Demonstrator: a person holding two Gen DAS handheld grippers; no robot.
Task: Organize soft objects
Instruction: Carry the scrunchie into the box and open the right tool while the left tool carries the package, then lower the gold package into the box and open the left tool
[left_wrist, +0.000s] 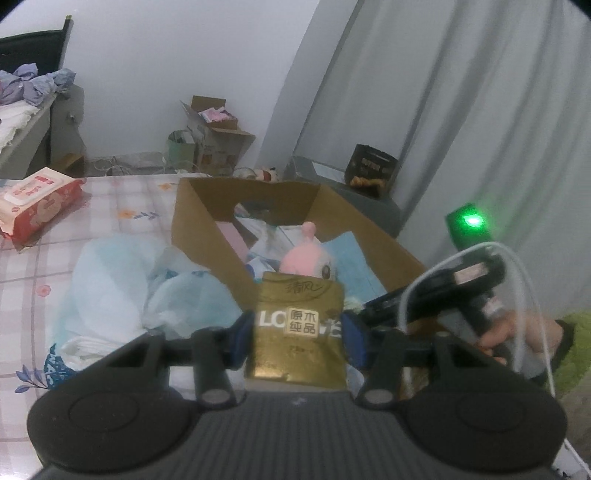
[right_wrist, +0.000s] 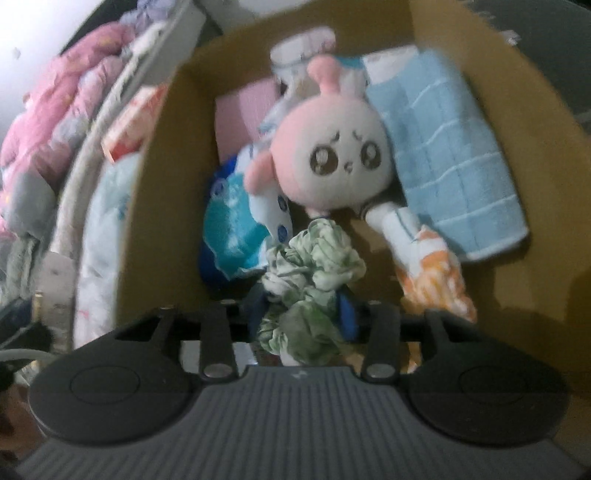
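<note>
Over a cardboard box (left_wrist: 207, 236) set on a checked bedspread (left_wrist: 110, 214), the left gripper (left_wrist: 299, 332) pinches a gold tissue pack (left_wrist: 299, 325) between its blue pads, just short of the box's near edge. The right gripper (right_wrist: 303, 314) points down into the box with a green-and-white scrunchie (right_wrist: 314, 273) between its pads; whether they press it cannot be told. A pink plush doll (right_wrist: 332, 155) and blue towel (right_wrist: 450, 158) lie inside the box.
</note>
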